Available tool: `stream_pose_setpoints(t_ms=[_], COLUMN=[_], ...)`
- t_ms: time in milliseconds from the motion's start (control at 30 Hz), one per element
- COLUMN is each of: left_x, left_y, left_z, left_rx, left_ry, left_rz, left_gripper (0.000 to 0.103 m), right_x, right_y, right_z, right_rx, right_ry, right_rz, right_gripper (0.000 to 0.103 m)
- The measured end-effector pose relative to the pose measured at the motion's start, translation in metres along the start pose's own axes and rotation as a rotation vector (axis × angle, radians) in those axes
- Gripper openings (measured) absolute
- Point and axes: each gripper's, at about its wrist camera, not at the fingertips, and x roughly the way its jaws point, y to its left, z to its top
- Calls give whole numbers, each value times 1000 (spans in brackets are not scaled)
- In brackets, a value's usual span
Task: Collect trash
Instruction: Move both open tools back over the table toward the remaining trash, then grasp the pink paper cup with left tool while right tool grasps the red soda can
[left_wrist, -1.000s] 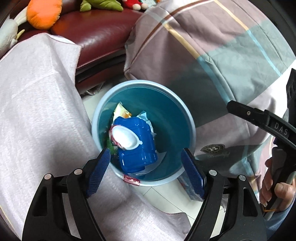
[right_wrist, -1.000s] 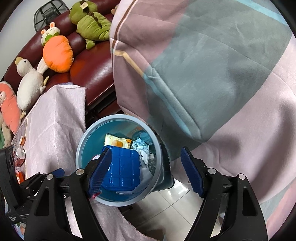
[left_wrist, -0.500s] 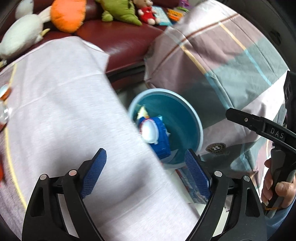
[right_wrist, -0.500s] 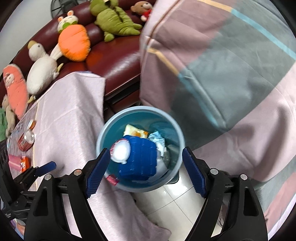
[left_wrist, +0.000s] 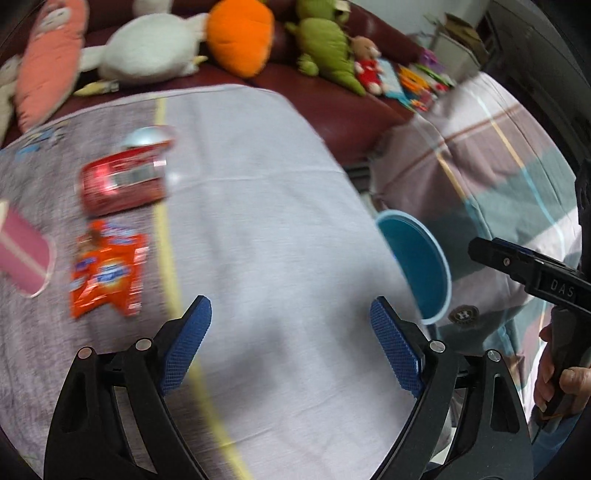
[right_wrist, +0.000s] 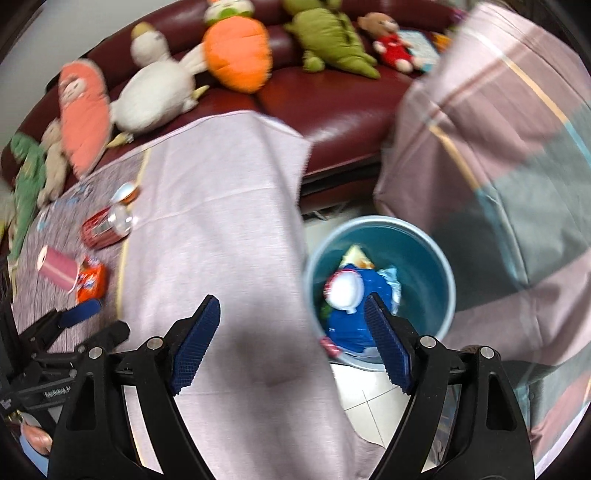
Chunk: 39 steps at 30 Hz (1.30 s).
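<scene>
Over the cloth-covered table (left_wrist: 277, 221) my left gripper (left_wrist: 290, 314) stands open with nothing between its pads. To its upper left lie a red can (left_wrist: 123, 182), an orange snack wrapper (left_wrist: 107, 275) and a pink roll (left_wrist: 24, 254), all blurred. My right gripper (right_wrist: 291, 314) is open and empty over the table's right edge. The teal bin (right_wrist: 417, 254) stands on the floor to its right and holds a blue container (right_wrist: 351, 317) with a white lid, plus wrappers. The right view also shows the can (right_wrist: 105, 227), the roll (right_wrist: 57, 267), the wrapper (right_wrist: 90, 284) and the left gripper (right_wrist: 105, 317).
A dark red sofa (right_wrist: 332, 103) with several plush toys runs along the back. A striped blanket (right_wrist: 498, 147) hangs to the right of the bin. A small round tin (right_wrist: 125, 192) lies beyond the can. A hand (left_wrist: 554, 376) grips the right tool's handle.
Both views have swung left from the bin onto the table. The bin has slid to the right, and the can, wrapper and roll have come into view. The left jaws stand a little wider.
</scene>
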Motion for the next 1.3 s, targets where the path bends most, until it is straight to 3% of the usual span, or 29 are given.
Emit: stream_pose_setpoints(t_ms=[267, 667, 900, 1200, 1300], left_x=[-40, -72, -54, -22, -19], left_y=[80, 202, 234, 234, 237], left_z=[-15, -20, -1, 17, 20], left_rx=[-107, -314, -328, -292, -270], left_ry=[-58, -153, -156, -156, -157], left_rz=[80, 282, 323, 325, 317], left_gripper=[88, 88, 88, 88, 63], right_x=[12, 48, 74, 111, 123], right_y=[74, 185, 232, 283, 294], right_z=[10, 42, 67, 73, 76], right_rx=[-150, -452, -612, -834, -888], right_ry=[44, 106, 134, 162, 177], right_rz=[8, 75, 70, 80, 79], right_gripper=[77, 77, 77, 77, 77])
